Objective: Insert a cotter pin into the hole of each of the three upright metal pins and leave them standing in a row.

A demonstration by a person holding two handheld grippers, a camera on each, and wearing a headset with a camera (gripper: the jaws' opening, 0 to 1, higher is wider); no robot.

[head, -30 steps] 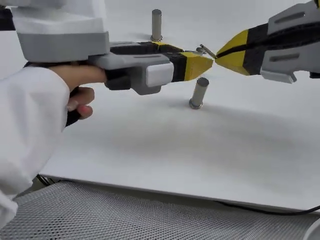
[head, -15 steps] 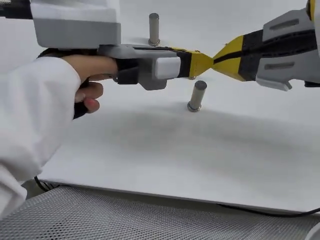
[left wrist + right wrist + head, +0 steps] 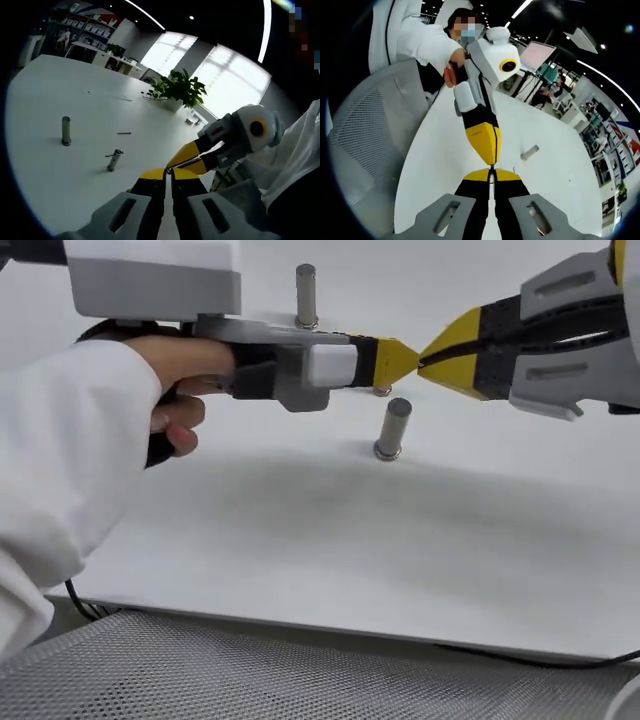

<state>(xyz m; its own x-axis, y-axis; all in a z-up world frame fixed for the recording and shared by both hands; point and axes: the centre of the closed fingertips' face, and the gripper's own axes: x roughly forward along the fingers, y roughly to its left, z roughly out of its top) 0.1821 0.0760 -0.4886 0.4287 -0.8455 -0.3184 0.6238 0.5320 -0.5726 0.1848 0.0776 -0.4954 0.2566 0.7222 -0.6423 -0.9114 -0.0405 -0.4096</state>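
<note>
Two bare upright metal pins stand on the white table, one far (image 3: 306, 295) and one near (image 3: 393, 428). Behind the left gripper only the base of a third pin (image 3: 382, 391) shows. In the left gripper view that third pin (image 3: 115, 160) carries a cotter pin across its top, and the far pin (image 3: 65, 130) is bare. My left gripper (image 3: 408, 358) and right gripper (image 3: 428, 350) meet tip to tip above the table, both with jaws shut. A thin sliver of a cotter pin (image 3: 491, 174) sits in the right gripper's (image 3: 491, 178) tips, touching the left gripper's (image 3: 170, 173) tip.
A loose cotter pin (image 3: 124, 133) lies on the table beyond the pins. The table's front edge (image 3: 330, 632) runs above a grey mesh surface (image 3: 250, 680). A pin (image 3: 530, 152) stands to the right of the grippers in the right gripper view.
The two tips have closed the small gap and now touch. The cotter pin seen above the left tip a second ago is now hidden between them. The left hand has risen slightly.
</note>
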